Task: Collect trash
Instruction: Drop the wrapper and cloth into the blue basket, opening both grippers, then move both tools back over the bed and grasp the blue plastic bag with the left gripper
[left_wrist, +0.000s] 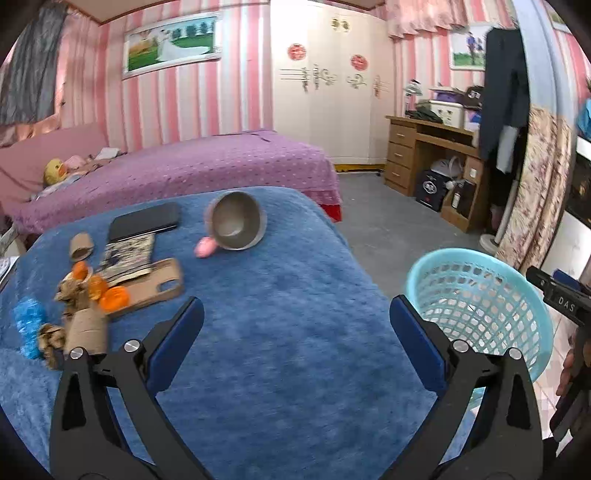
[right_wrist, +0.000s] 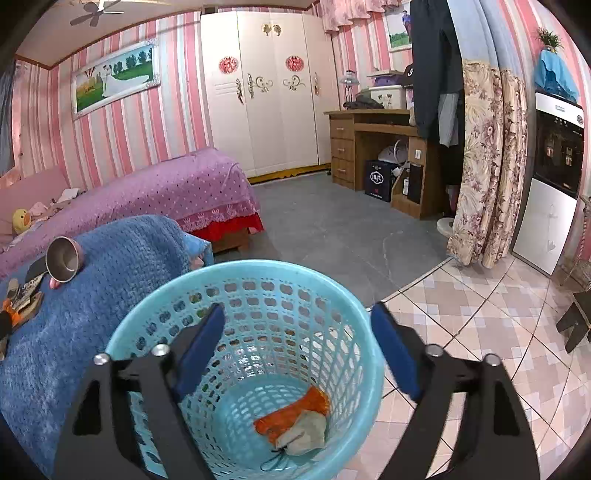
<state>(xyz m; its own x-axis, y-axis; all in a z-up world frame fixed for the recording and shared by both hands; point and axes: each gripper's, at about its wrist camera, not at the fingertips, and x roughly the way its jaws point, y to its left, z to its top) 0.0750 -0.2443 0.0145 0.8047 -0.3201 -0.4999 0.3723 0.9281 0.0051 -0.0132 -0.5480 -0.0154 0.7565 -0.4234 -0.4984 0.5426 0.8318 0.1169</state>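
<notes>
A light blue mesh basket (right_wrist: 258, 295) stands on the floor beside the blue-blanketed table (left_wrist: 280, 332). At its bottom lie an orange peel (right_wrist: 295, 410) and a grey crumpled scrap (right_wrist: 306, 434). My right gripper (right_wrist: 297, 321) hovers open over the basket with nothing between its fingers. Above the blanket my left gripper (left_wrist: 295, 314) is open and empty. At the table's left lie orange peels (left_wrist: 110, 295), cardboard tubes (left_wrist: 86, 330), a blue wrapper (left_wrist: 27, 321) and brown crumpled scraps (left_wrist: 50, 338). The basket (left_wrist: 480, 295) sits right of the left gripper.
On the blanket also lie a metal cup with a pink handle (left_wrist: 236, 221), a black phone (left_wrist: 146, 221), a patterned pouch (left_wrist: 127, 258) and a tan phone case (left_wrist: 155, 284). A purple bed (left_wrist: 207, 166), white wardrobe (right_wrist: 266, 92), wooden desk (right_wrist: 376, 147) and floral curtain (right_wrist: 487, 166) surround the open floor.
</notes>
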